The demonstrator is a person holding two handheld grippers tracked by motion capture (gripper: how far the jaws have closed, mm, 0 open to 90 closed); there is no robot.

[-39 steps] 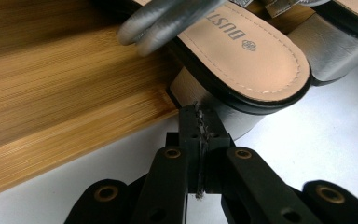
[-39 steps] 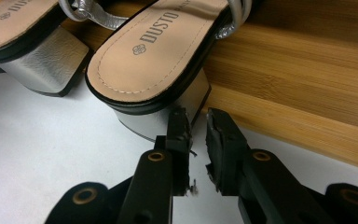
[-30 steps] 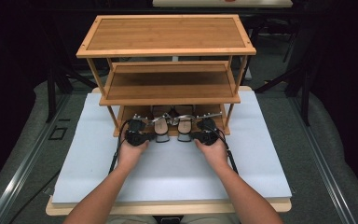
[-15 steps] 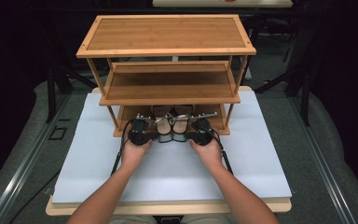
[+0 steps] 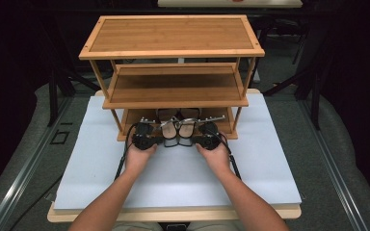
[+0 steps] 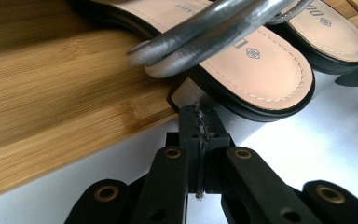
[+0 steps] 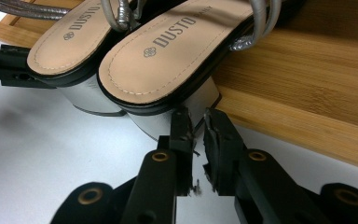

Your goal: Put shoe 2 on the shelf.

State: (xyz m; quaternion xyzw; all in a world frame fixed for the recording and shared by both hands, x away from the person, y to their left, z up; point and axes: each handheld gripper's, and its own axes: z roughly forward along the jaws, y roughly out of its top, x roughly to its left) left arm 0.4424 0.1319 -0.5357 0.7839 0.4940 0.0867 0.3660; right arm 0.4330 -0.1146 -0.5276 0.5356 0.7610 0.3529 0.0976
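Observation:
A pair of tan-insoled sandals with silver straps lies on the bottom shelf (image 5: 135, 118) of a bamboo rack, heels jutting over the white table. My left gripper (image 5: 161, 141) is shut, and its tips (image 6: 198, 114) touch the silver heel block of the left sandal (image 6: 261, 60). My right gripper (image 5: 192, 141) comes from the other side. Its jaws (image 7: 196, 119) stand a slit apart with nothing between them, tips against the heel block of the right sandal (image 7: 168, 60). The left sandal (image 7: 65, 44) lies just beyond.
The three-tier bamboo rack (image 5: 173, 91) stands at the back of the white table top (image 5: 183, 178); its middle and top shelves are bare. Both forearms reach in from the near edge. Dark floor and metal frames surround the table.

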